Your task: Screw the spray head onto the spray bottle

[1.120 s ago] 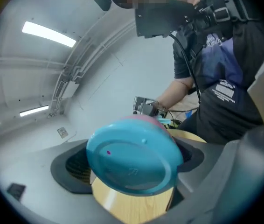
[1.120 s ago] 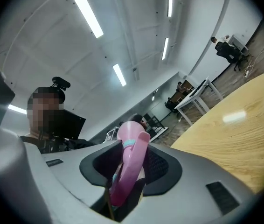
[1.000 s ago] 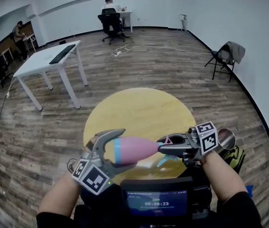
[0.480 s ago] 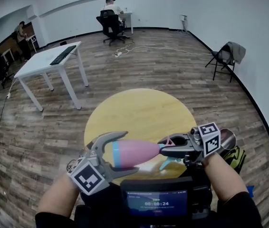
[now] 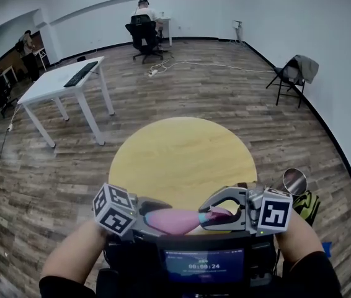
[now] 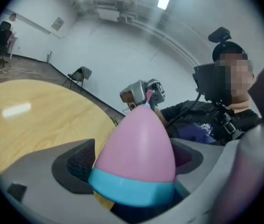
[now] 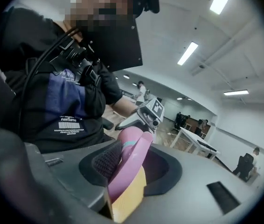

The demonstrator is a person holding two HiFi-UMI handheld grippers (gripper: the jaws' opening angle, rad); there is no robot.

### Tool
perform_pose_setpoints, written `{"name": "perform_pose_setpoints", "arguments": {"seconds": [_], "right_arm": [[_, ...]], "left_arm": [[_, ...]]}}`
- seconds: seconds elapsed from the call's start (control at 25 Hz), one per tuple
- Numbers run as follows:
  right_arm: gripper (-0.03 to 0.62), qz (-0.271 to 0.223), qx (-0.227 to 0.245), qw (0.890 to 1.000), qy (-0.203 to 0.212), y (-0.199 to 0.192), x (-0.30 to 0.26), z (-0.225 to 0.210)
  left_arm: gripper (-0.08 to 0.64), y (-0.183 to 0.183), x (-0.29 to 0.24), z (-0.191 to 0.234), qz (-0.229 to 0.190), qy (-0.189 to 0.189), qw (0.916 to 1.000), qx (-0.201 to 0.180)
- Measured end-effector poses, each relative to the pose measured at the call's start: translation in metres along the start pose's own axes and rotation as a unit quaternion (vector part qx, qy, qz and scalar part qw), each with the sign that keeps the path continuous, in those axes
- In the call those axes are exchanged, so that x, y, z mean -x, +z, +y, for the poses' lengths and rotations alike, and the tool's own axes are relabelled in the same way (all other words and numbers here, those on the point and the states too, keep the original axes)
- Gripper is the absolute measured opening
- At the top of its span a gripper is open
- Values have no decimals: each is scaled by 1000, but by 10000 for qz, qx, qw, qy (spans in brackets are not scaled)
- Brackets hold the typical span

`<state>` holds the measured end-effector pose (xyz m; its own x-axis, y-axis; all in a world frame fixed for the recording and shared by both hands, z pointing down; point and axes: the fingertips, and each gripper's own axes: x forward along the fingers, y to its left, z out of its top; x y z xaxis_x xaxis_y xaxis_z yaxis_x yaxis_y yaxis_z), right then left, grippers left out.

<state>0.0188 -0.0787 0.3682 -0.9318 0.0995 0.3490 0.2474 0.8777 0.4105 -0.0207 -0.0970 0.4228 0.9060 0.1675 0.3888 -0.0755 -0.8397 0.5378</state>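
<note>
Two clenched grips at 6 o'clock, over the round yellow wooden table's (image 5: 175,154) near edge: left gripper (image 5: 155,211) grasps the pink egg-shaped plastic spray bottle (image 5: 172,220), right gripper (image 5: 216,206) pinches the pink plastic spray head (image 5: 219,215) at its 3 o'clock tip

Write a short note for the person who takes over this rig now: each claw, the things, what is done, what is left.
Left claw: shut on the pink bottle, which lies sideways.
Right claw: shut on the spray head.
Place: both are held in the air over the near edge of the yellow table. The head meets the bottle's narrow end.
Done: the parts are brought together. How far the head is screwed on cannot be seen.
To do: probably turn the head until tight.
</note>
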Motion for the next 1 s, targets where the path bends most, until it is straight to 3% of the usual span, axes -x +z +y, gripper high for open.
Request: {"name": "perform_pose_setpoints", "arguments": {"seconds": [0.04,0.08,0.16,0.24,0.32,0.4,0.48,0.52,0.6,0.68,0.76,0.8,0.84,0.92,0.96,1.0], "right_arm": [[149,-45,-48,10000,51,-3,0,-1],[150,-263,-380,9989,-12,-4,3,-7],[149,-955,-1332,9859,-338,-5,16,-29],[149,-1613,-1936,9658,-609,-8,35,-52],[149,-2254,-2683,9326,-861,-16,55,-76],[149,-2779,-3546,8882,-900,-28,70,-93],[149,-2991,-4136,8580,-583,-37,70,-94],[149,-2939,-4298,8529,-385,-40,63,-89],[149,-2620,-4454,8561,-74,-45,44,-78],[149,-2372,-4529,8593,123,-45,30,-70],[149,-2340,-4544,8592,240,-40,28,-68],[149,-2343,-4513,8607,243,-38,30,-68],[149,-2318,-4466,8639,200,-37,31,-67],[150,-2236,-4354,8720,55,-36,31,-68],[150,-2212,-4256,8775,-13,-33,30,-68],[150,-2189,-4094,8857,-78,-29,30,-69]], "left_arm": [[514,-2,-1,2,8,-2,10000,52],[514,4,2,4,-206,20,9997,106],[515,35,21,6,-1068,50,9941,181],[515,68,46,3,-1947,209,9806,-97],[515,88,70,-2,-2577,597,9620,-679],[521,95,81,-6,-2842,1039,9444,-1286],[535,91,74,-5,-2631,1640,9305,-1950],[535,88,67,-1,-2359,2025,9212,-2339],[539,78,49,4,-1695,2612,8952,-3188],[540,66,28,-1,-1114,2691,8735,-3900],[539,55,12,-9,-703,2581,8606,-4333],[543,52,8,-11,-608,2530,8585,-4418],[543,52,6,-11,-590,2458,8602,-4428],[539,57,5,-15,-837,2150,8713,-4331],[536,62,6,-18,-1063,1951,8821,-4154],[535,67,9,-19,-1288,1733,8988,-3814]]}}
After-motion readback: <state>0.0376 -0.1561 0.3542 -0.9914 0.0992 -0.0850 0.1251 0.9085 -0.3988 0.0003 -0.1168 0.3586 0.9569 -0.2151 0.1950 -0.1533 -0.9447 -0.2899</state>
